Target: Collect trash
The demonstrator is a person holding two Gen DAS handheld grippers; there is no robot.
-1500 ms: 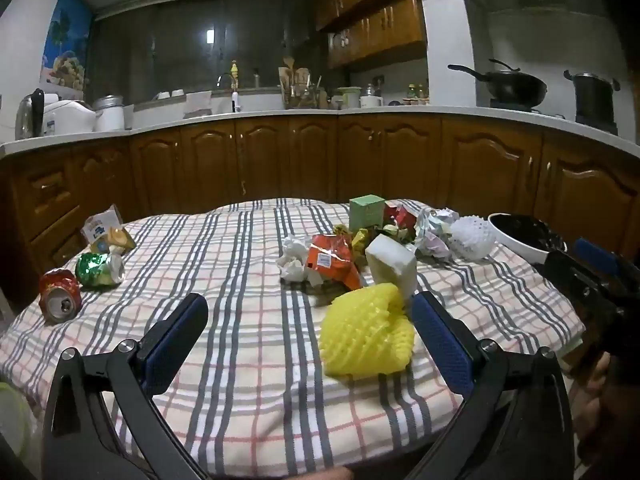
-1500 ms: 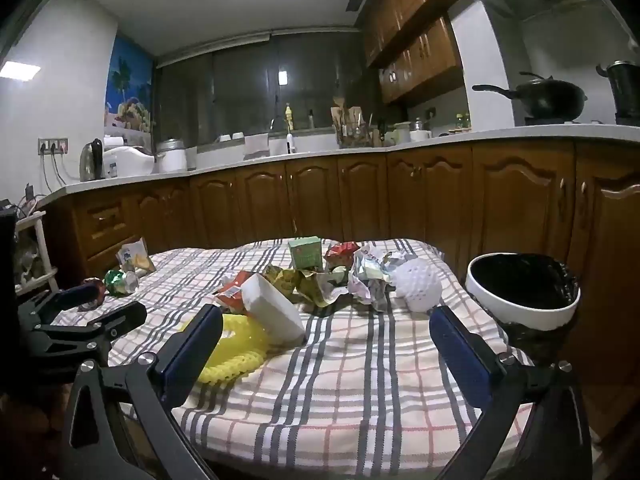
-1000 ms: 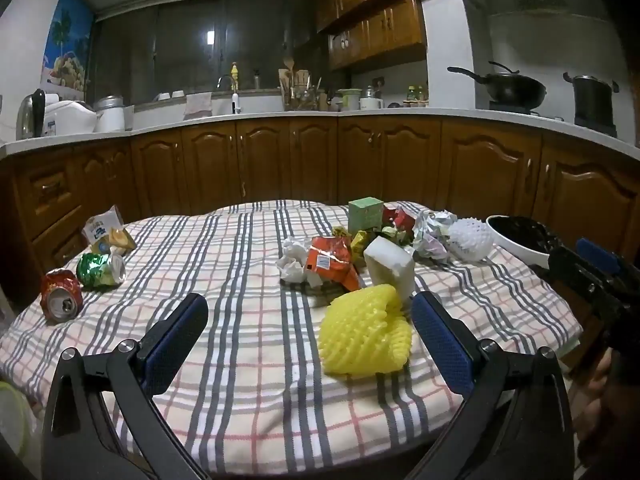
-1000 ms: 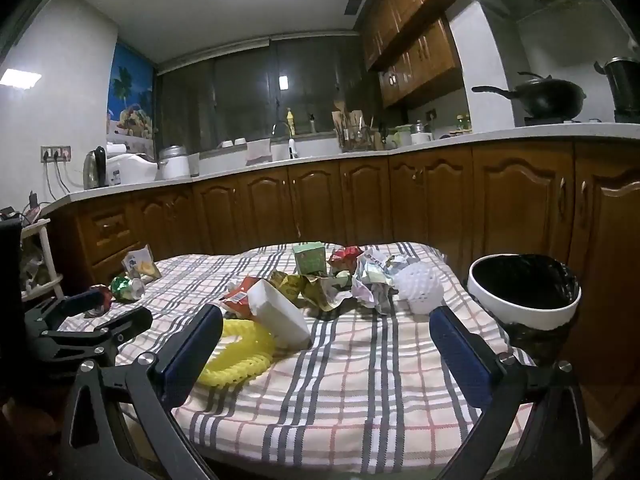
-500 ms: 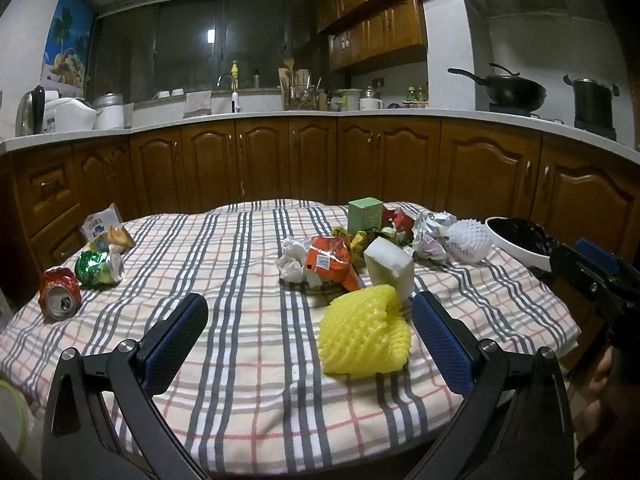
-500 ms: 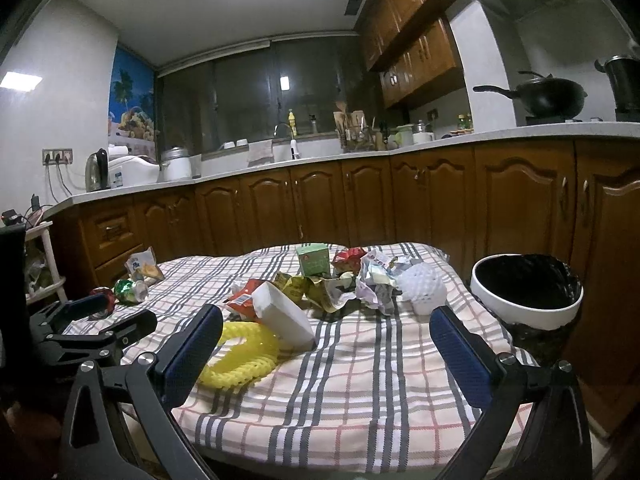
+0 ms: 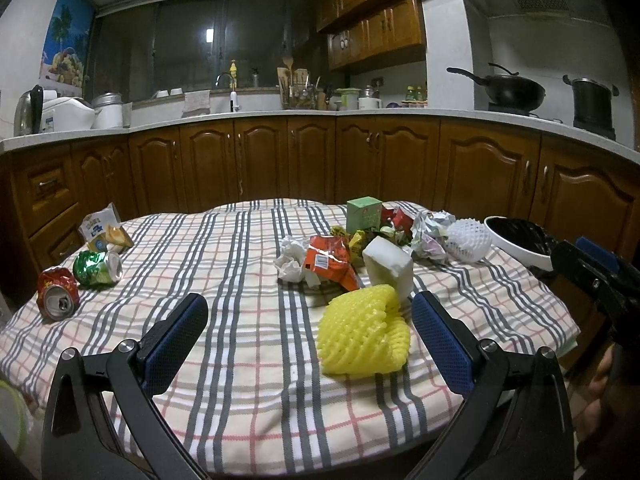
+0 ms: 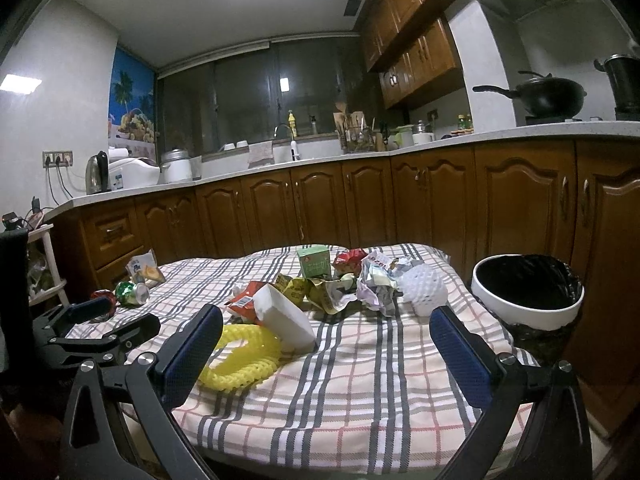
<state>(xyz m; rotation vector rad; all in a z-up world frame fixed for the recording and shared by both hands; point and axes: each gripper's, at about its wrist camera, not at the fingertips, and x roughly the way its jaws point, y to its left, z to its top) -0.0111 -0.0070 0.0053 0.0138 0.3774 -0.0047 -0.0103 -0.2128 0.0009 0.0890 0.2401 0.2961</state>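
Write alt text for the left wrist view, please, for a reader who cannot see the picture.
The open left gripper hovers above a table with a checked cloth, with a yellow foam net lying just ahead between its blue fingers. Behind the net lies a pile of wrappers; two crushed cans lie at the far left, and a black-lined bin stands at the right.

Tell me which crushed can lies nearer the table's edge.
The red crushed can: it sits at the cloth's corner, while the green crushed can lies beside it, further in.
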